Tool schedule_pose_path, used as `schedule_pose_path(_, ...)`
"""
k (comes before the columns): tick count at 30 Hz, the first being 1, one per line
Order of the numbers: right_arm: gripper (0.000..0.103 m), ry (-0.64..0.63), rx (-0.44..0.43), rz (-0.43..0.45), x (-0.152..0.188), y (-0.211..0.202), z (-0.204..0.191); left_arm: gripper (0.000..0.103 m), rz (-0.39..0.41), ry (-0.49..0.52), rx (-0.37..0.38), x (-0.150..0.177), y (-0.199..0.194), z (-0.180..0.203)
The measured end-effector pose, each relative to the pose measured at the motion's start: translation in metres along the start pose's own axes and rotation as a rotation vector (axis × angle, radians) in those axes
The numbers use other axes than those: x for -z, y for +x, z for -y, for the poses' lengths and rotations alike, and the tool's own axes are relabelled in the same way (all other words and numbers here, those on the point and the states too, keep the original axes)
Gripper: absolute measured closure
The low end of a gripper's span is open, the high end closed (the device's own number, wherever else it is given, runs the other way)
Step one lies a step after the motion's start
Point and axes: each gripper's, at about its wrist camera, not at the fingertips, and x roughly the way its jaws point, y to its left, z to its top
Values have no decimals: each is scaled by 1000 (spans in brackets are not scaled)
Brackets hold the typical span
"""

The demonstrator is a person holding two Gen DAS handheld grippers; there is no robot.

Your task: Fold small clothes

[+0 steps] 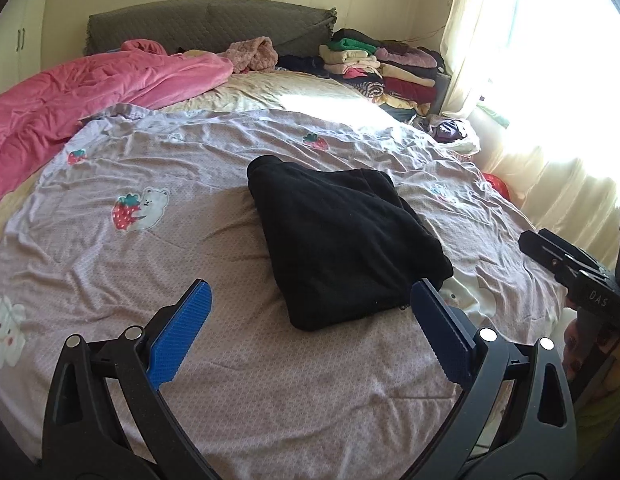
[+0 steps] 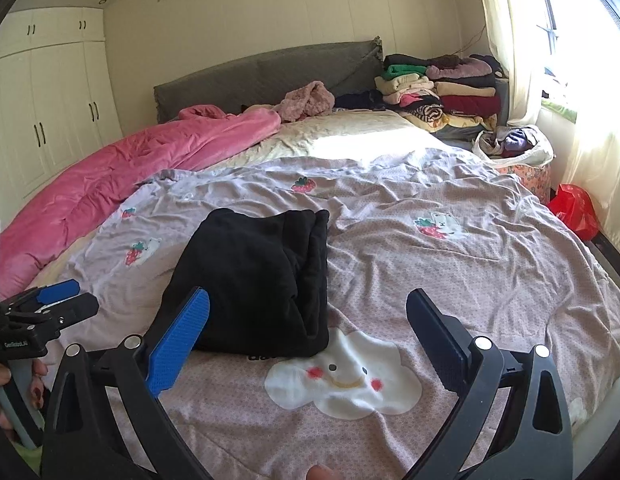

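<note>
Folded garment [image 1: 342, 240] lying mid-bed on the printed sheet [image 1: 149, 264]. Behind the garment, at the headboard [image 1: 205, 24], a crumpled throw [image 1: 253, 54]; behind and right, stacked clothes [image 1: 386, 68] beside the curtain [image 1: 466, 32]. Left of the garment, a bunched quilt [image 1: 69, 100]. Right, off the bed edge, a bag [image 2: 574, 208].

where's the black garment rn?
The folded black garment lies mid-bed on the lilac sheet, centre in the left wrist view, its near corner beside the white cloud print; neither gripper touches it.
</note>
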Motion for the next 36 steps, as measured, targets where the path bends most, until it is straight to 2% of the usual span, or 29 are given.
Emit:
schedule_pose_path(9, 5, -15, 19, 28, 13, -29, -6, 10, 20, 13, -36, 21, -22, 4)
schedule_pose_path(20, 5, -88, 65, 126, 35, -60, -21, 10, 47, 22, -51, 46, -43, 11)
schedule_pose_path(30, 5, -93, 70, 45, 68, -46, -27, 9, -32, -4, -71, 69, -26, 7)
schedule_pose_path(36, 5, -95, 119, -14, 80, -28, -32, 10, -57, -15, -84, 76, -15, 3)
